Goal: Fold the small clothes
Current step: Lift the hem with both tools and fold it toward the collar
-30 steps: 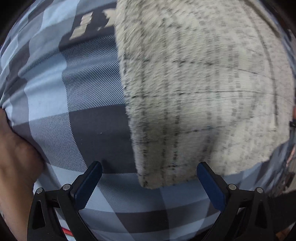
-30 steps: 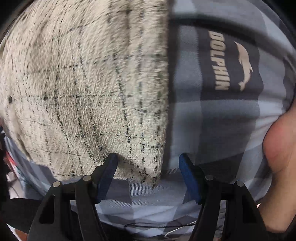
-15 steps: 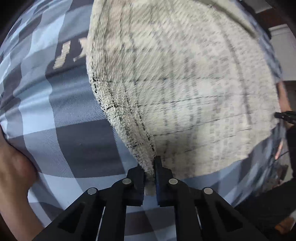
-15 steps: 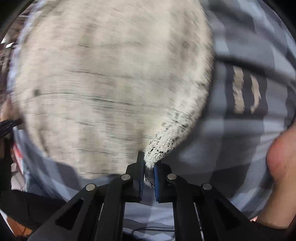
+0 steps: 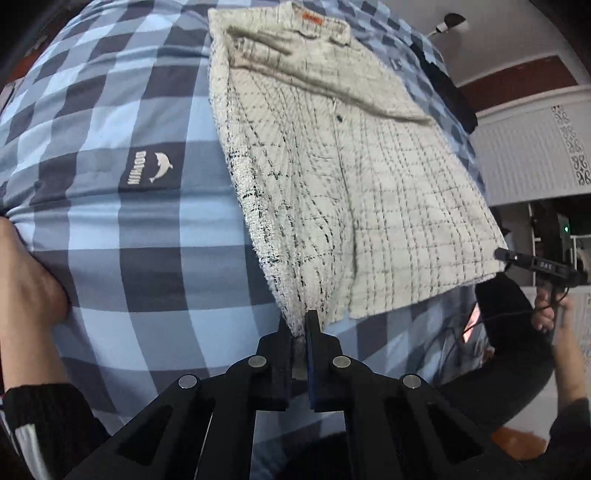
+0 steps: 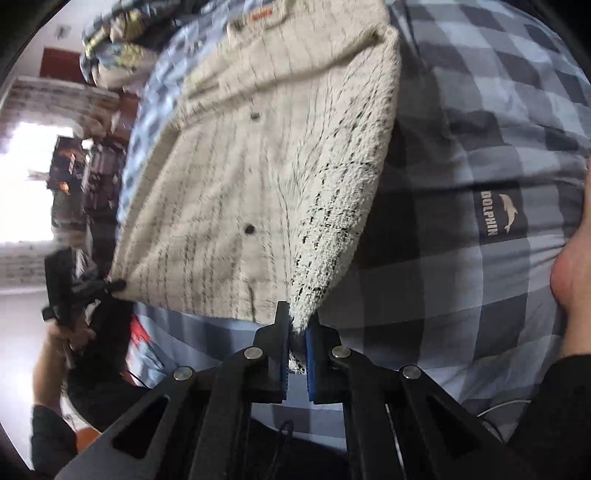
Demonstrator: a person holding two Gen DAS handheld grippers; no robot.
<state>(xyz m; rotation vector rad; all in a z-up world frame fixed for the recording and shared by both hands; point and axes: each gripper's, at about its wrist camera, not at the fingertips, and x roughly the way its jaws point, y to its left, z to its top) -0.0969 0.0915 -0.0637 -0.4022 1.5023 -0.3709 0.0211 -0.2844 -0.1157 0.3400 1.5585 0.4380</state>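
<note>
A cream jacket (image 5: 354,177) with thin dark check lines lies on a bed covered by a blue checked sheet (image 5: 129,258), its near hem raised off the sheet at 2 corners. The left tool (image 5: 301,332) is clamped on 1 near corner of the hem, fuzzy fabric pinched between its blue pads; the right tool (image 6: 297,328) is clamped on the other near corner (image 6: 299,317) in the same way. From each corner the cloth slopes away and down toward the far part of the bed, where the collar end with an orange label (image 5: 312,16) rests flat on the sheet. 2 dark buttons (image 6: 249,229) show along the front. A "DOLPHIN" print (image 6: 496,218) marks 1 dark square of the sheet beside the jacket. A bare hand (image 5: 26,280) shows at the left edge of the left wrist view, against the sheet.
</note>
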